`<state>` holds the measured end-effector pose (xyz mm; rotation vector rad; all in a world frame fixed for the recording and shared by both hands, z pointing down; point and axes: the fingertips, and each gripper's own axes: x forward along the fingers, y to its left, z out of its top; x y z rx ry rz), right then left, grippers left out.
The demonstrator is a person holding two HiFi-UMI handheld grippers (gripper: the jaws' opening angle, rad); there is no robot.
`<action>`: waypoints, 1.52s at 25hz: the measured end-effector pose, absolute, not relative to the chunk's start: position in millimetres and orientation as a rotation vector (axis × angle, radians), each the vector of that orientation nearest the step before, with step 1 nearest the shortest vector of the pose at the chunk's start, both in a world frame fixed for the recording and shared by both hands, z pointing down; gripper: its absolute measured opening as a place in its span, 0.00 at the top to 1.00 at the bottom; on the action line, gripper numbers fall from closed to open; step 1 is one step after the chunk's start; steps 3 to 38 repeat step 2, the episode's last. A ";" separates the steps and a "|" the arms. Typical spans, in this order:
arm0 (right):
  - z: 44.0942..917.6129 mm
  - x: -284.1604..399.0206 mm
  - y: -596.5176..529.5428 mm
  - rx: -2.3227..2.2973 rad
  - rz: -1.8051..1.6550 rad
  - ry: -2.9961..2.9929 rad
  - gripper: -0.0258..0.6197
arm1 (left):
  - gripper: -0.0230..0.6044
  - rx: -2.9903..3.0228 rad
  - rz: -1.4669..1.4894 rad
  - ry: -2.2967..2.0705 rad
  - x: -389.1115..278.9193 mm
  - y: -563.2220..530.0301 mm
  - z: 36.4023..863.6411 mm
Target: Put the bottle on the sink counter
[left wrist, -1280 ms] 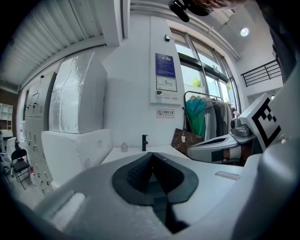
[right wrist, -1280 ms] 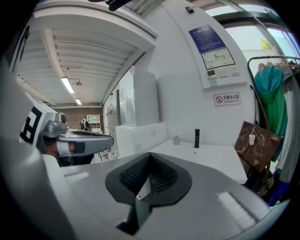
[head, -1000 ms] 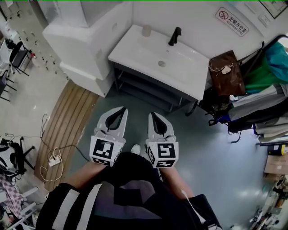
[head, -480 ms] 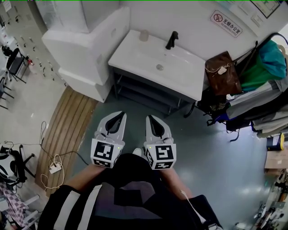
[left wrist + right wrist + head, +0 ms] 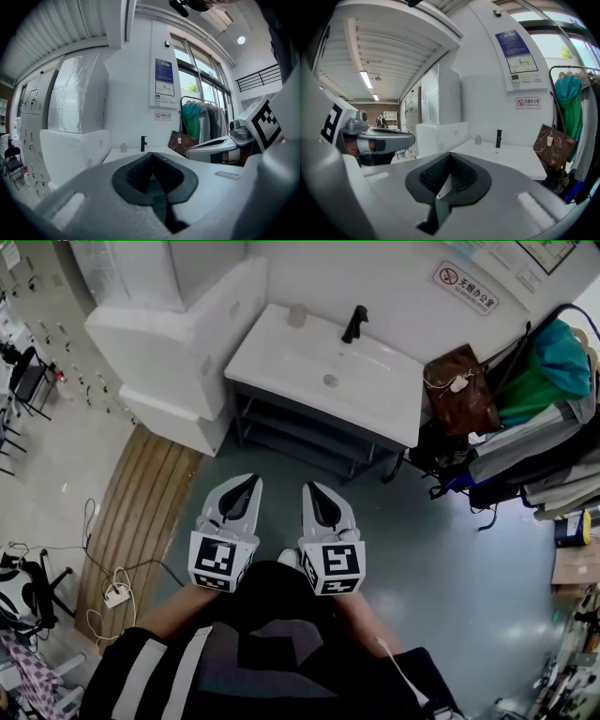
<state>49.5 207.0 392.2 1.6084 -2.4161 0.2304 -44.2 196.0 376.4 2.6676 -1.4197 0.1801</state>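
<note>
A small pale bottle (image 5: 296,315) stands at the back left corner of the white sink counter (image 5: 281,357), left of the black faucet (image 5: 353,322). The left gripper view has the bottle (image 5: 123,147) far off, and so does the right gripper view (image 5: 478,139). My left gripper (image 5: 254,478) and right gripper (image 5: 307,487) are held side by side over the grey floor, well short of the counter. Both point toward the sink. Each is shut with nothing between its jaws, as the left gripper (image 5: 151,154) and right gripper (image 5: 450,154) show in their own views.
A big white cabinet (image 5: 169,334) stands left of the sink. A brown bag (image 5: 459,390) and hanging clothes (image 5: 544,381) crowd the right side. A wooden floor strip (image 5: 141,512) and a power strip with cables (image 5: 117,594) lie at the left.
The head view has shifted a little, so the sink sits slightly higher and further left. Both grippers stay shut, side by side, barely moved.
</note>
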 end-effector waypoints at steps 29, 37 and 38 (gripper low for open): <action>392.2 48.4 207.1 1.612 0.231 -2.411 0.96 | 0.96 2.669 0.176 -1.417 -45.6 196.3 375.8; 392.2 48.4 207.1 1.612 0.231 -2.411 0.96 | 0.96 2.669 0.176 -1.417 -45.6 196.3 375.8; 392.2 48.4 207.1 1.612 0.231 -2.411 0.96 | 0.96 2.669 0.176 -1.417 -45.6 196.3 375.8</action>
